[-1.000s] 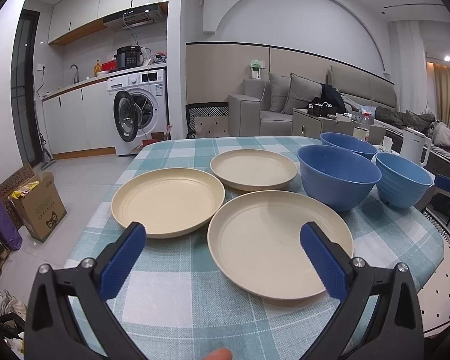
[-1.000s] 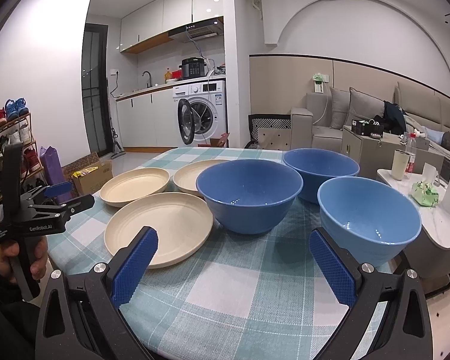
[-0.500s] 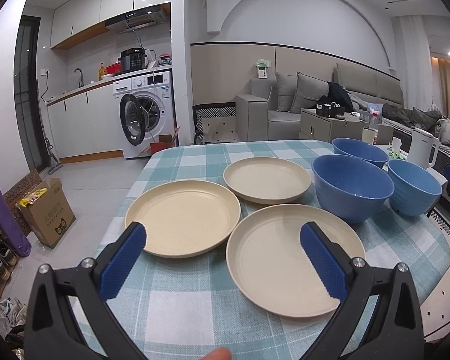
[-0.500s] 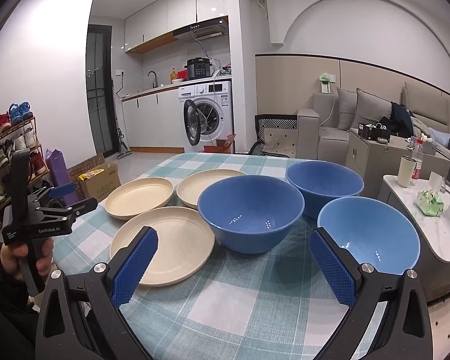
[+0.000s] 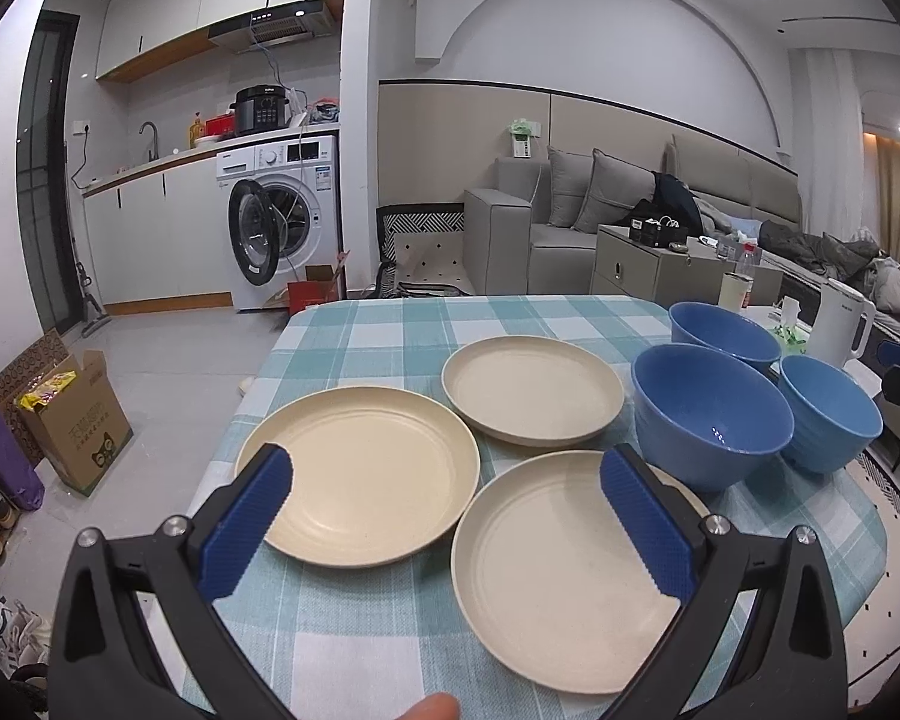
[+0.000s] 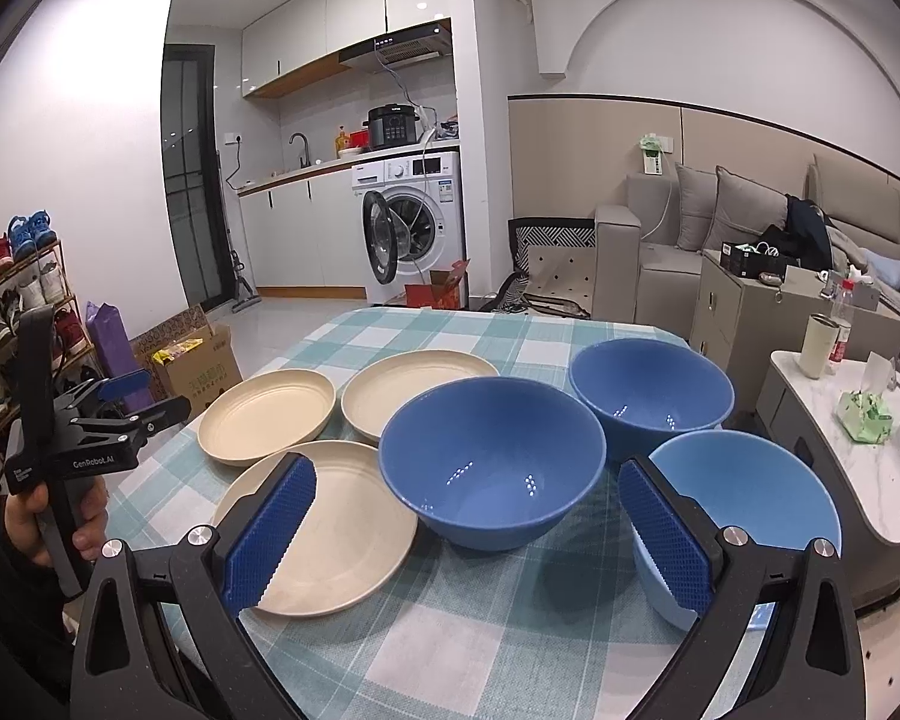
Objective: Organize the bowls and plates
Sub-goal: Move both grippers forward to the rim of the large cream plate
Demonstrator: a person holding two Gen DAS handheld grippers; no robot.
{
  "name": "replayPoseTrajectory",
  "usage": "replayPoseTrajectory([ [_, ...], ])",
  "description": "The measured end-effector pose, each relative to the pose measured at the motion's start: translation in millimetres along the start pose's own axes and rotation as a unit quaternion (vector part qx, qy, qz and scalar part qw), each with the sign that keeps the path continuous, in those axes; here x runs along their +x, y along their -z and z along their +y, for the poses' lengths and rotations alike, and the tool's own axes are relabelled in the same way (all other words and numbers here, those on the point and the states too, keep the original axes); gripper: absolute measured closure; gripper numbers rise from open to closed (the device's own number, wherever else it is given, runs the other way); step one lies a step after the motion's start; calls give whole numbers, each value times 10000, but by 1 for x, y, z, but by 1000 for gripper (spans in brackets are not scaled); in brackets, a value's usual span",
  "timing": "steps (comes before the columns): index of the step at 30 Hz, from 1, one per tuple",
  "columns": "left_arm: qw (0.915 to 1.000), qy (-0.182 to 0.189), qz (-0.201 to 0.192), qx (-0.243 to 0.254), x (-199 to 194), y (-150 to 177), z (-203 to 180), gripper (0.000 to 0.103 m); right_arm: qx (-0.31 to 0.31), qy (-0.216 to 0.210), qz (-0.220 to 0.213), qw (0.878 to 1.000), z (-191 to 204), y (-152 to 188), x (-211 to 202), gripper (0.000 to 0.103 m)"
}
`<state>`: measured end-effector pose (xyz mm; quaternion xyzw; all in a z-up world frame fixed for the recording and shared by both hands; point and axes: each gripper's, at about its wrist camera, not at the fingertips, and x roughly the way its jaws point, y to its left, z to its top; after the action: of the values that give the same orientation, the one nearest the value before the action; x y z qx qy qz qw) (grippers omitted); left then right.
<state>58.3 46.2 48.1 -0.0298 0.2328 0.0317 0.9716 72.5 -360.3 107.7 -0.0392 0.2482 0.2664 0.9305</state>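
Three cream plates lie on a teal checked tablecloth: a left plate, a far plate and a near plate. Three blue bowls stand to their right: a large one, a far one and a lighter one. My left gripper is open and empty above the near edges of the left and near plates. My right gripper is open and empty in front of the large bowl, with the lighter bowl at its right finger.
A low white side table with a cup and tissues stands right of the table. A cardboard box sits on the floor at left. A washing machine and sofa are behind. The left gripper also shows in the right wrist view.
The left gripper has swung left and drawn back a little, so plates and bowls sit further right in its view. The right gripper has risen and pulled back slightly. Both stay open.
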Motion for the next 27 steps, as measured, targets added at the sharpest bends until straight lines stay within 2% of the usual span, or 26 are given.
replayPoseTrajectory([
  [8, 9998, -173, -89, 99, 13, -22, 1, 0, -42, 28, -157, 9999, -9, -32, 9, 0],
  [15, 9998, -129, -131, 68, 26, -42, 1, 0, -167, 51, -249, 9995, -16, -67, 17, 0],
  [20, 9999, -17, -56, -82, 38, -56, 4, 0, -228, -12, -134, 9996, -20, -88, 32, 0],
  [25, 9995, 191, 180, -186, 59, -68, 6, 0, -316, -67, 79, 9994, -20, -103, 54, 0],
  [27, 9995, 149, 226, -164, 67, -71, 5, 0, -325, -90, 136, 9993, -20, -109, 63, 0],
])
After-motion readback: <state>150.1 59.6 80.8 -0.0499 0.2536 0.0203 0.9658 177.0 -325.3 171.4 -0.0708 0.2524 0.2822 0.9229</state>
